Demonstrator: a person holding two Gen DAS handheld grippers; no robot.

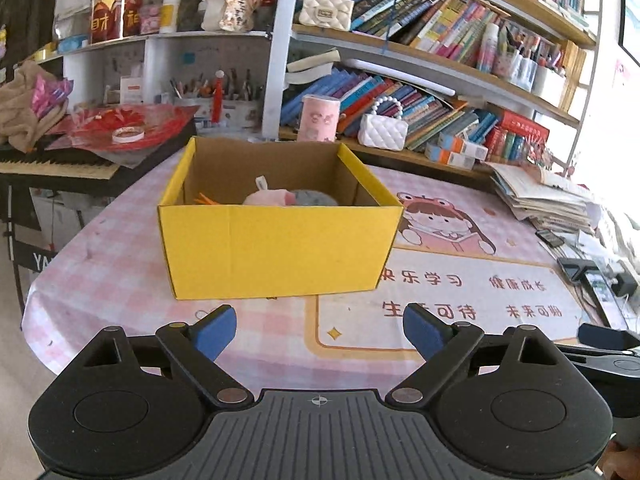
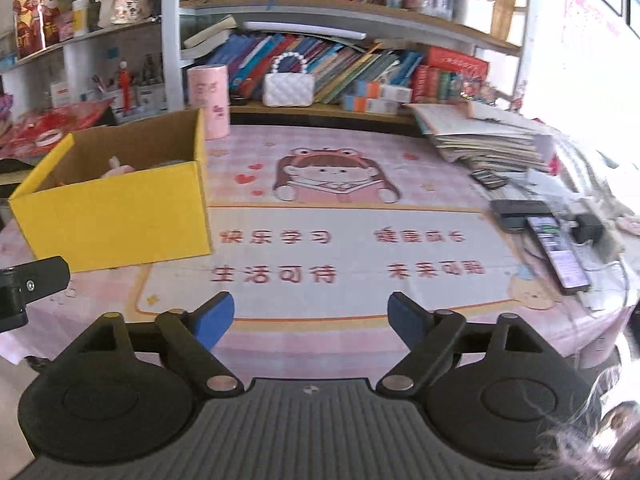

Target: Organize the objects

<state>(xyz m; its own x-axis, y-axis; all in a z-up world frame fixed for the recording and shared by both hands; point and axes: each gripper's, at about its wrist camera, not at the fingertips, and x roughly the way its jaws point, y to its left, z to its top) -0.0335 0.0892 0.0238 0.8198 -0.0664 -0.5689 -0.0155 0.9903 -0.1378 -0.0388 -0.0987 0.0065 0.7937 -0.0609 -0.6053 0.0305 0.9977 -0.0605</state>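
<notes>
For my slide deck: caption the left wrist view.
Open left tool hovers before a yellow cardboard box holding soft toys on a pink printed tablecloth.

Behind your desk (image 2: 360, 296), with its pink checked cartoon cover, you have a bookshelf (image 1: 440, 68) crammed with leaning books. On its lower board a white quilted purse (image 1: 382, 130) with a bead handle stands near a pink cylinder (image 1: 319, 118); a cream purse (image 1: 326, 8) stands on the board above. To your right lie a stack of papers (image 2: 484, 136) and a phone (image 2: 558, 254). At far left you see piano keys (image 1: 52, 168) beneath red paper (image 1: 132, 124).
</notes>
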